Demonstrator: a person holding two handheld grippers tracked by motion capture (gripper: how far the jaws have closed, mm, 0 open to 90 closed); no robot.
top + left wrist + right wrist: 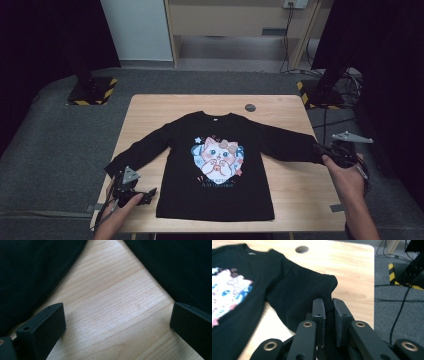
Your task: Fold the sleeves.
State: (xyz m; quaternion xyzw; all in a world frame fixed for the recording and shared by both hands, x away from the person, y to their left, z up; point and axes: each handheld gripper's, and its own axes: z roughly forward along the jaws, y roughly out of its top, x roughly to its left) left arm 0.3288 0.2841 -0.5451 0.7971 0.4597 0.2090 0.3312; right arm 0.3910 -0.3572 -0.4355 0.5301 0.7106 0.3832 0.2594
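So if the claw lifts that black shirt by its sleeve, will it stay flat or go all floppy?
Probably floppy: the sleeve already bunches and humps up where the right claw pinches it. The black shirt looks thin and lies flat on the table, so it is likely light and would drape and drag rather than lift stiffly.

I'm in a recording lab: black curtains [45, 40] flank my wooden worktop [150, 107], stand bases with hazard-striped tape [92, 92] sit on grey carpet [50, 150], and cables [345, 85] trail beyond the far right corner.
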